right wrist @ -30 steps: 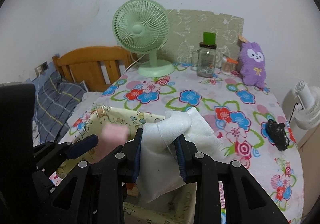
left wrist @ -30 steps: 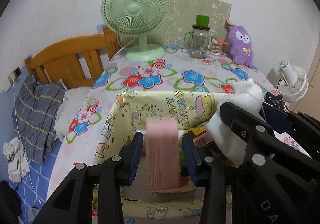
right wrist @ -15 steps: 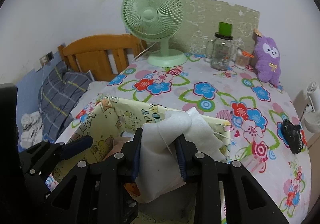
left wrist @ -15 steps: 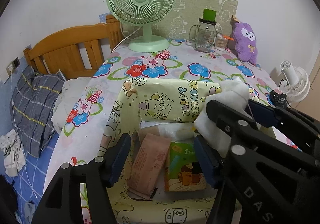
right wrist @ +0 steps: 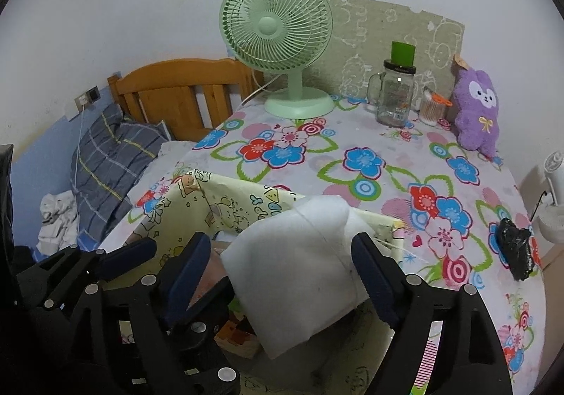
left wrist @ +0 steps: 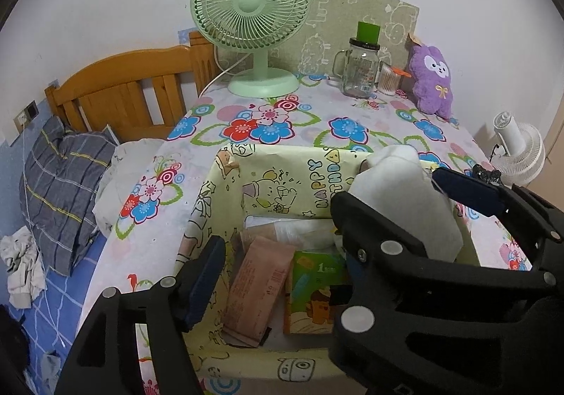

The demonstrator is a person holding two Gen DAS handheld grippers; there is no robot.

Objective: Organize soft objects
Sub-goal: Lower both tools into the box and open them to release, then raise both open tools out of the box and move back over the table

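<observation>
White foam pad (right wrist: 303, 264) sits between the right gripper (right wrist: 282, 275) fingers, over the yellow cartoon-print box (left wrist: 282, 172). Jaws are opening and stand wide; there is a visible gap between the left pad and the foam, and the right pad is at or just off its edge, so no squeeze. The foam's lower corner hangs down inside the box, its upper end above the far rim. In the left wrist view the same foam shows at the box's right side, behind the right gripper's black frame.

Left gripper (left wrist: 278, 271) is also opening, jaws wide, with nothing between them. It hovers above the box's near-left part. Directly below it a pink packet (left wrist: 257, 289) lies flat in the box, clear of both fingers. Just right of it is a green and orange printed pack (left wrist: 313, 292), touching or nearly so. A whitish plastic-wrapped item (left wrist: 296, 225) lies behind them against the far wall.

The box stands at the near edge of a table with a floral cloth (right wrist: 370, 155). At the far end: a green desk fan (right wrist: 276, 28), a glass jar mug with green lid (right wrist: 396, 91), a small container of cotton swabs (right wrist: 430, 109) and a purple plush toy (right wrist: 477, 109). A black crumpled object (right wrist: 516, 247) is on the cloth at right, well apart from the box. Left of the table are a wooden bed headboard (left wrist: 130, 91) and a grey plaid pillow (left wrist: 60, 190). A white fan (left wrist: 518, 155) is beyond the right edge.
</observation>
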